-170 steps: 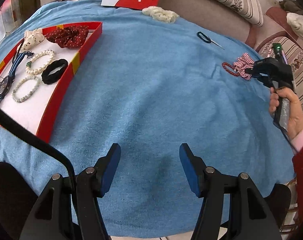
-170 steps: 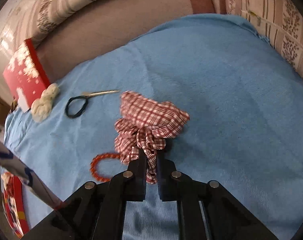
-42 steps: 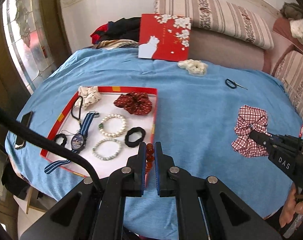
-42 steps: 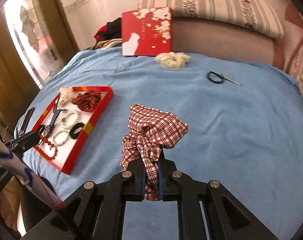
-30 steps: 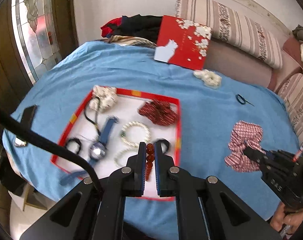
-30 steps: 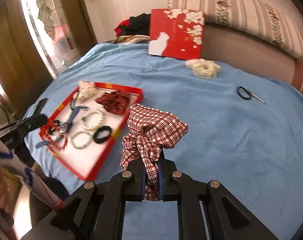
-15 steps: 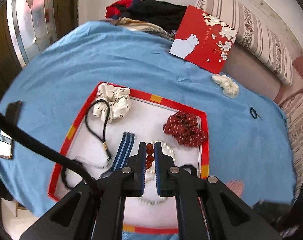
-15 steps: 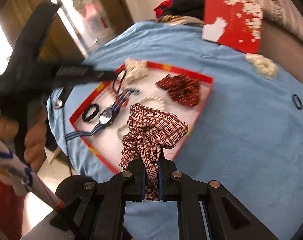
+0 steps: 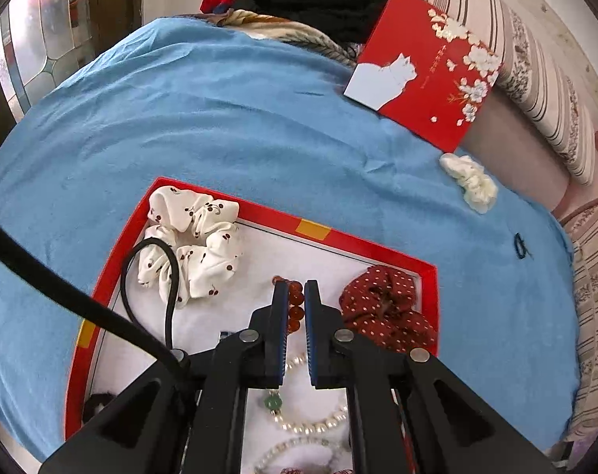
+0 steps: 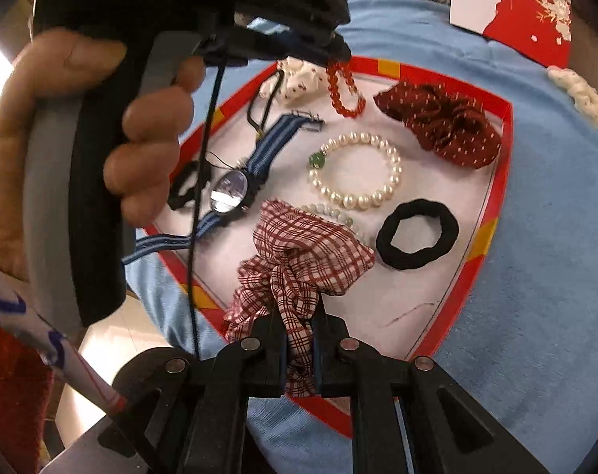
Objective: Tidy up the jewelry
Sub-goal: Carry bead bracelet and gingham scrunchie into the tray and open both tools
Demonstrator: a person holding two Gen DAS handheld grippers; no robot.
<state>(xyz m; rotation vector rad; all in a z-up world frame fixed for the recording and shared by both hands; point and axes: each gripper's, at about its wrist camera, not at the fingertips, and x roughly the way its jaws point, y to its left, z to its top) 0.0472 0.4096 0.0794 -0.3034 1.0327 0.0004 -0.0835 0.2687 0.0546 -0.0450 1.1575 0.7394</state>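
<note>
My left gripper [image 9: 295, 290] is shut on a red bead bracelet [image 9: 293, 308], which hangs above the white floor of the red tray [image 9: 377, 251]. From the right wrist view, the same bracelet [image 10: 344, 91] dangles from the left gripper [image 10: 336, 53], held by a hand [image 10: 81, 150], over the tray's far end. My right gripper [image 10: 299, 316] is shut on a red plaid scrunchie [image 10: 302, 252] above the tray's [image 10: 500, 197] near part. In the tray lie a pearl bracelet [image 10: 358, 170], a black hair tie [image 10: 417, 233], a dotted red scrunchie [image 10: 441, 122] and a striped-strap watch [image 10: 231, 189].
A cherry-print white scrunchie [image 9: 192, 245] with a black cord [image 9: 149, 272] fills the tray's far left corner. On the blue cloth [image 9: 220, 118] beyond lie a cream scrunchie [image 9: 470, 183], a small black loop [image 9: 520, 245] and a red gift box [image 9: 425, 71] against striped cushions.
Both grippers have moved left and down over the tray, carrying the bead bracelet and the plaid scrunchie. The tray now fills both views.
</note>
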